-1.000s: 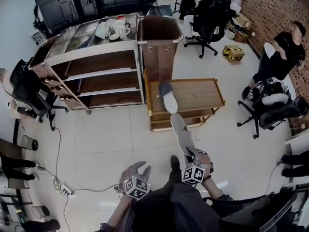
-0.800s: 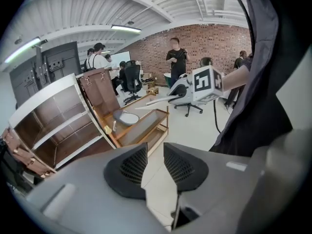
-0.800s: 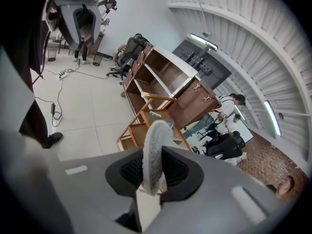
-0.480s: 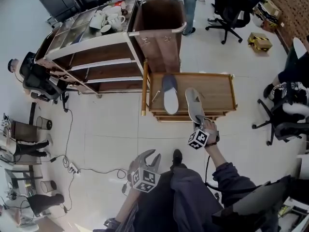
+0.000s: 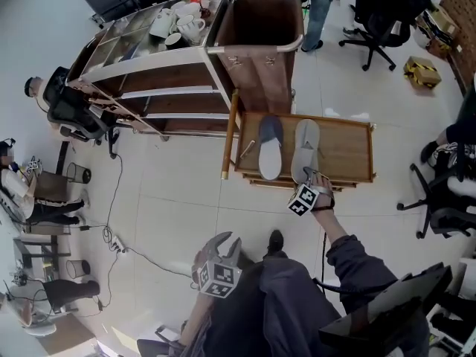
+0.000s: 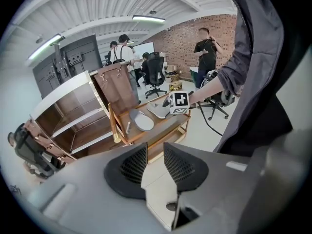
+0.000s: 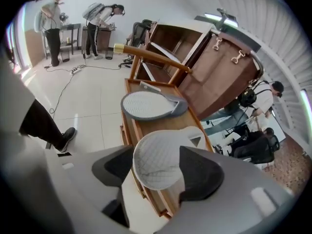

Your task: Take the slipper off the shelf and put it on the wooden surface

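The right claw (image 5: 314, 180) reaches over the near edge of the low wooden worktop (image 5: 346, 152). Its jaws are spread and opening, and the heel of a grey slipper (image 7: 161, 165) sits between them. The slipper lies flat on the worktop, sole up, with its toe pointing away from the person. Whether the pads touch the slipper's sides cannot be made out for certain, though a gap shows beside one jaw. A second slipper (image 5: 269, 156) of the same kind lies just beside it on the left. It is parallel to the first, also sole up, and also on the wood. The left claw (image 6: 155, 161) hangs low by the person's body above the pale floor (image 5: 171, 207), well apart from the worktop. Its jaws are a little spread with nothing between them. Behind the worktop stands the wooden shelf (image 5: 160, 95), its visible boards bare. A cluster of white cups (image 5: 181, 24) sits on its top.
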Available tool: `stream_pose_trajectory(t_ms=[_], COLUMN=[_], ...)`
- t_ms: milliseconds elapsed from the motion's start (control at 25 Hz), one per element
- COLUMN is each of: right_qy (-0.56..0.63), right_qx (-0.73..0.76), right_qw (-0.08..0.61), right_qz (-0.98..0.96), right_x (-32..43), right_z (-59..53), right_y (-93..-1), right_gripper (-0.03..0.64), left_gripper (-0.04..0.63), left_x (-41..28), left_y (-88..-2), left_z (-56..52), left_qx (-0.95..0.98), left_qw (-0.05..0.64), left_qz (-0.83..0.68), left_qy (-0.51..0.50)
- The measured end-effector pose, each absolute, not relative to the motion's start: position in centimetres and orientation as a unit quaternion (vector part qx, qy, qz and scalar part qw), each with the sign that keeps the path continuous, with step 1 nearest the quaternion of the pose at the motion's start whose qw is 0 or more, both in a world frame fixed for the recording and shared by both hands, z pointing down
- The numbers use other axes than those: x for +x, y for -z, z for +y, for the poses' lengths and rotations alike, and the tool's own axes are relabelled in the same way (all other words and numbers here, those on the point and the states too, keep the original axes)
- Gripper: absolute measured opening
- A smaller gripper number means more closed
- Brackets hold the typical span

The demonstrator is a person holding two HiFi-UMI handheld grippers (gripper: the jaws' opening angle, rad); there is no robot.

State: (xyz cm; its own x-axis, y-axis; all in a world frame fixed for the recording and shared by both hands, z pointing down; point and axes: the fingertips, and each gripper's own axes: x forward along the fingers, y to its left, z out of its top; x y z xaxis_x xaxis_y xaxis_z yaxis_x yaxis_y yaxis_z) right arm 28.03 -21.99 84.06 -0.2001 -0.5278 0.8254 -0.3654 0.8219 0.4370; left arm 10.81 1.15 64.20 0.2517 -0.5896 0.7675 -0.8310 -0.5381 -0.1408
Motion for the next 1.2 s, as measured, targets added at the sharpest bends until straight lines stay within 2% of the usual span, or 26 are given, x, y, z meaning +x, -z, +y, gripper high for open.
stream_pose_trajectory(t_ms=[80,280,720,920,1200], right_qy=[0.070,0.049,0.015,0.032,0.051], right_qx=[0.298,0.324,0.358,0.414,0.487], right_qw=[0.542,0.509,0.446,0.436,0.408], right_qz=[-0.782,-0.796,-0.820,-0.799,-0.770], right_x=[27.7,27.9,23.4,23.6,22.8], right_z=[-20.5,-15.0,0.4,4.2,15.0], right_y=[-82.7,-79.7,-74.7,-71.3,-65.1], right_gripper=[0.321,0.321,0.124,0.104,0.002], left_gripper=[0.118,0.118,0.118,0.119,0.118], left_x=[11.3,13.1,15.0,15.0,12.5], left_y=[-64.4,-64.7,-66.1,-65.8,-65.6], left_z=[1.0,0.9,7.8,12.1,21.7], left_qx=[0.781,0.799,0.841,0.869,0.888], left_qw=[0.147,0.136,0.117,0.086,0.061], left_qz=[-0.449,-0.418,-0.327,-0.290,-0.261], left_qy=[-0.409,-0.410,-0.414,-0.391,-0.374])
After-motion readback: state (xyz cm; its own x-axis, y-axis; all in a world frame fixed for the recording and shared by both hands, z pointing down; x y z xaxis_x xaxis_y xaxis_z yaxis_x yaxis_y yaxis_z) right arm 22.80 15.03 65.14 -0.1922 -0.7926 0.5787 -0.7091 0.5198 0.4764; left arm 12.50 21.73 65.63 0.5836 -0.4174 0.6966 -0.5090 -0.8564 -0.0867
